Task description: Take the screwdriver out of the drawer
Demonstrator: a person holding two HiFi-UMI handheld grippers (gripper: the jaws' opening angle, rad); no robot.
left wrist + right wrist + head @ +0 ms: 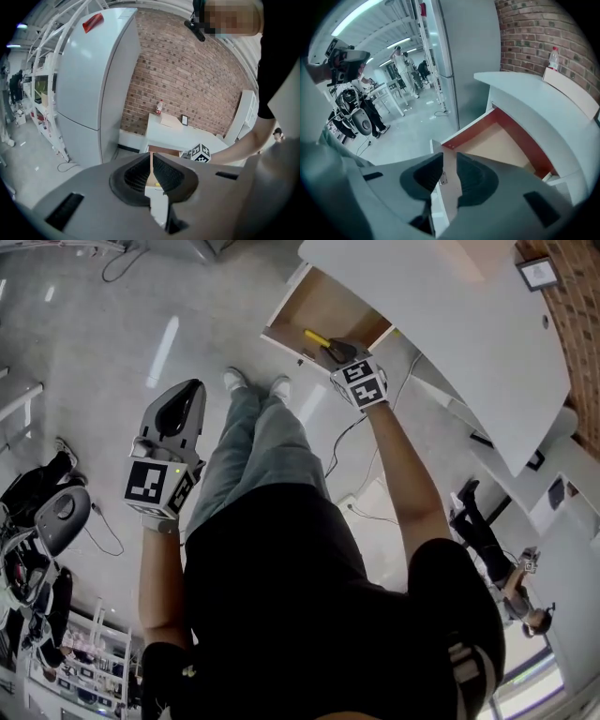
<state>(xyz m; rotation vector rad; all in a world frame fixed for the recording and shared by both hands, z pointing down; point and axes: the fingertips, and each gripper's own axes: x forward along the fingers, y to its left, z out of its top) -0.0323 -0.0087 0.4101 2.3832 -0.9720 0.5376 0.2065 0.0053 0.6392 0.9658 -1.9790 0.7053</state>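
The white desk (469,324) was seen with its drawer (323,304) open. The right gripper (336,352) was clamped on the front panel (449,183) of the drawer. The left gripper (178,409) was held well apart from it, jaws pressed together on nothing. The yellow-handled screwdriver (316,337) was seen lying inside the drawer, just beside the right gripper.

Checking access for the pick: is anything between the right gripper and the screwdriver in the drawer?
Nothing visible. The right gripper clamps the drawer front; the screwdriver lies uncovered just behind it in the open drawer.
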